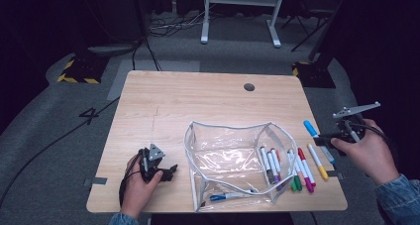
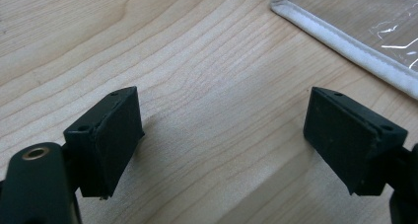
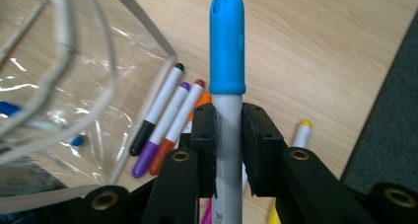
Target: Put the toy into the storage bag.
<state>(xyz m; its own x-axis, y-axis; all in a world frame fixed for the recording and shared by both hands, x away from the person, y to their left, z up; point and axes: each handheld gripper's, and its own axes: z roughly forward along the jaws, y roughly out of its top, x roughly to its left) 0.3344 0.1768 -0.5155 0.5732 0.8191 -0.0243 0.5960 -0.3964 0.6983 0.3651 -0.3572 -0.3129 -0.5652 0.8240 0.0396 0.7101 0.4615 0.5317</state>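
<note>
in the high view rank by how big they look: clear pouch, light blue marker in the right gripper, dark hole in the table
1. clear pouch
2. light blue marker, though being lifted toward the camera may enlarge it
3. dark hole

Light-blue-capped white marker (image 3: pixel 227 86), black claw (image 3: pixel 227 135), clear white-trimmed pouch (image 1: pixel 233 127), pale wood table (image 1: pixel 198 96), seemingly denim sleeve (image 1: pixel 401 197)

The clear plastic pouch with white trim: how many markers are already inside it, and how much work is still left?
Done: one blue-capped marker lies inside the clear plastic pouch with white trim. In hand: the right hand-held gripper is shut on a light-blue-capped white marker, lifted above the wooden table. Left: a row of coloured markers lies beside the pouch. The left hand-held gripper rests open and empty.
</note>
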